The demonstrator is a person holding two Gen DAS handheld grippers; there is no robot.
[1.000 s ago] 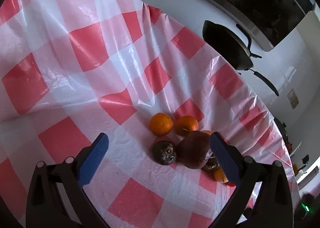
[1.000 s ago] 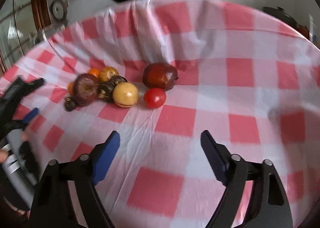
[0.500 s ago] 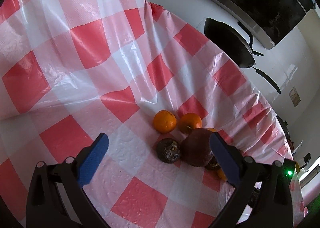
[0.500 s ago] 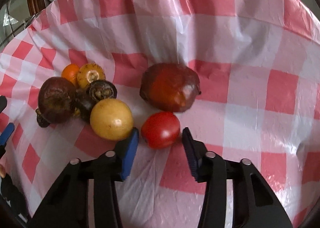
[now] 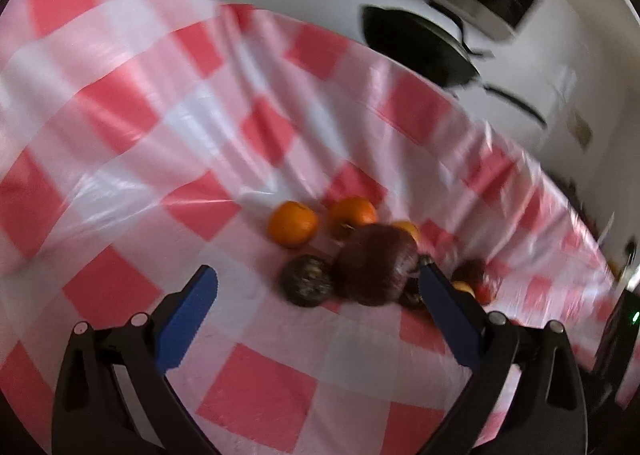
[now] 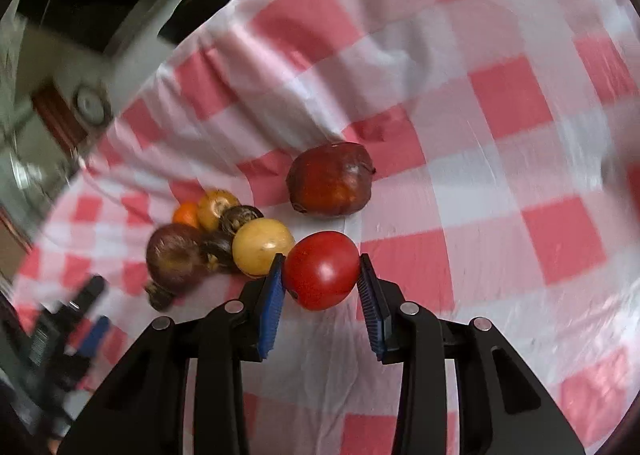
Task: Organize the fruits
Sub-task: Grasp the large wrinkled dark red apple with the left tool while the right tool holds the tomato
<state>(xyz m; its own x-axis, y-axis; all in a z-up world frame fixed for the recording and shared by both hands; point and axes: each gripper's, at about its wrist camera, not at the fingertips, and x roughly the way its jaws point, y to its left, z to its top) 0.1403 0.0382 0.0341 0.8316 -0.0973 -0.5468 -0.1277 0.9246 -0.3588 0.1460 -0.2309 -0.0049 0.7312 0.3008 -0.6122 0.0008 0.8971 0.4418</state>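
My right gripper (image 6: 322, 269) is shut on a red tomato (image 6: 322, 269), both blue pads pressing its sides. Left of it lies a yellow round fruit (image 6: 262, 251), then a dark purple fruit (image 6: 174, 255), small dark fruits and two oranges (image 6: 216, 207). A large dark-red fruit (image 6: 330, 179) sits alone behind the tomato. In the left wrist view my left gripper (image 5: 316, 281) stands open with wide jaws. Just ahead of it lie a small dark fruit (image 5: 306, 281), a big purple-brown fruit (image 5: 376, 263) and two oranges (image 5: 294, 223).
A red and white checked cloth (image 5: 120, 135) covers the table. A black pan (image 5: 416, 51) stands on the counter past the table's far edge. The left gripper's body (image 6: 60, 331) shows at the lower left of the right wrist view.
My right gripper came forward to the tomato and shut on it, rolling as it did. My left gripper shifted and rolled, and stays open.
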